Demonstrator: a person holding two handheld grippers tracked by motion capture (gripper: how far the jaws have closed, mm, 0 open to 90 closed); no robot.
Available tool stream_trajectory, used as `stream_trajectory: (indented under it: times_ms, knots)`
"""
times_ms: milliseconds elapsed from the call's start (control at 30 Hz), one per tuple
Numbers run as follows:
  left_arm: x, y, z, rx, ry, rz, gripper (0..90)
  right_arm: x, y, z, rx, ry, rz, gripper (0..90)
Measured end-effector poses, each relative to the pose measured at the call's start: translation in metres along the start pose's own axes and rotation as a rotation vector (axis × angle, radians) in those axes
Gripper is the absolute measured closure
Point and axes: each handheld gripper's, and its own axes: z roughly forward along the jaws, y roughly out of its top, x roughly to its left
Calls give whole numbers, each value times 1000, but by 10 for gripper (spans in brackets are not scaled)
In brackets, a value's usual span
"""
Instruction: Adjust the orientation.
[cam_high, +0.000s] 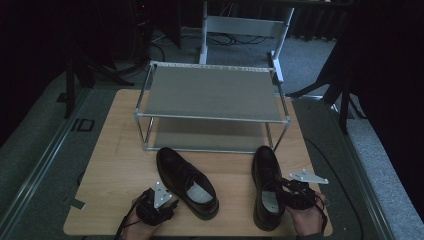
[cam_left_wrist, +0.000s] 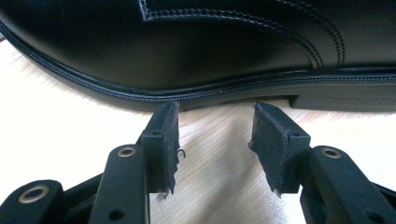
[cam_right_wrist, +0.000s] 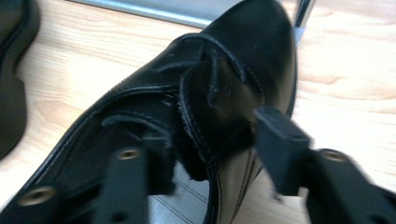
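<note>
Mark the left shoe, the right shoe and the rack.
left shoe (cam_high: 186, 180), high view, on the laces over the instep.
right shoe (cam_high: 265, 165), high view, on the toe cap.
rack (cam_high: 214, 91), high view, on the bare top shelf.

Two black leather lace-up shoes stand upright on their soles on the table, well apart, in front of the rack.

The left shoe (cam_high: 186, 182) lies slanted, toe toward the rack and to the left, heel toward the near edge; its pale insole shows through the opening. In the left gripper view its side (cam_left_wrist: 196, 51) is glossy, with double stitching, a stitched welt and a low heel block, and the sole arches off the wood ahead of the heel.

The right shoe (cam_high: 266, 186) points nearly straight at the rack. Its laces (cam_right_wrist: 212, 70) hang loose, the tongue is exposed, and a pale insole shows inside.
</note>
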Motion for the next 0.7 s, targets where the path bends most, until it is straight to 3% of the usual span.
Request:
stream_trajectory:
  times_ms: [200,300,400,500,700]
  knots:
    - [-1,0,-1,-9,-4,3,523,2,3,-4,-58,-46,-40,767]
    - [0,1,-3,-15,-2,-1,523,-3,8,-6,-91,-35,-28,812]
    - [1,4,-8,-35,-16,-11,523,-5,16,-6,-116,-5,-49,818]
    - [-1,10,-18,-72,-27,-13,519,-2,23,-2,-118,20,-114,818]
    - [-1,25,-37,-144,-48,-22,509,15,34,6,-150,-23,-291,817]
